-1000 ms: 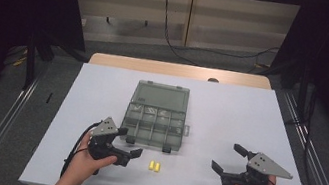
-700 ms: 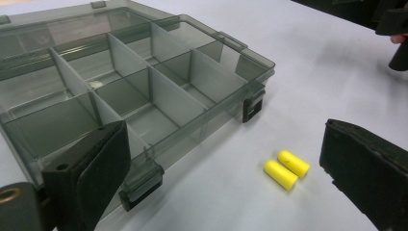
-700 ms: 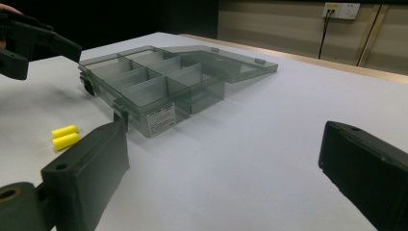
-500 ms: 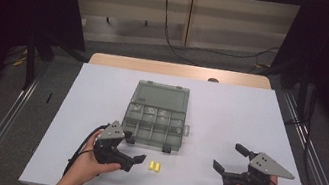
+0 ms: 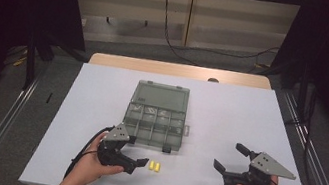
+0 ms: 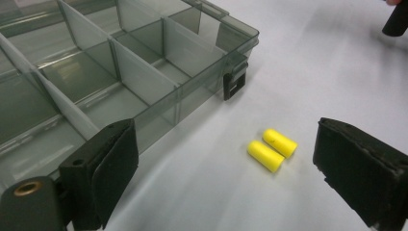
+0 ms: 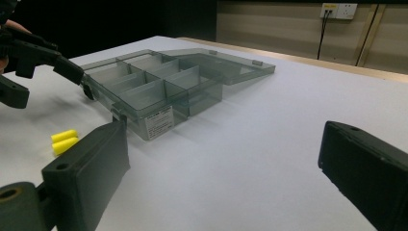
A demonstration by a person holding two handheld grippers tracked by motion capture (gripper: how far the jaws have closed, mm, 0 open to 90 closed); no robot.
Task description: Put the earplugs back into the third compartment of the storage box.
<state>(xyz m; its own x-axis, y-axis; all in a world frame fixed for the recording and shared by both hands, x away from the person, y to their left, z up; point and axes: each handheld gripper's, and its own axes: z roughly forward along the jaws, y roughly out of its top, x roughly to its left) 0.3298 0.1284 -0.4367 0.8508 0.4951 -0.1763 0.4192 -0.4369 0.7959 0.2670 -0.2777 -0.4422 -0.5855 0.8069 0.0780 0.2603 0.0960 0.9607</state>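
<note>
1. Lying side by side and touching on the white table [image 5: 230,113], the two yellow earplugs [image 5: 154,166] sit just in front of the open organizer box [image 5: 155,121], near its black latch [image 6: 234,85].
2. The left gripper [image 5: 134,162] points at the earplugs from their left; its jaws stand wide apart after closing slightly just now, and nothing is between the pads. In the left gripper view the earplugs [image 6: 272,149] lie ahead of the jaws, nearer the right one.
3. The step in hand looks like picking up an earplug. To do it well, the person would centre one jaw on each side of a single earplug, come low to the table, and close gently, since the foam will likely squash or roll.
4. The right gripper [image 5: 234,161] rests well off to the right, jaws wide and holding nothing.
5. The box wall is close behind the earplugs, so the approach is best kept clear of it; bare table lies open to the right and toward the near edge.
</note>
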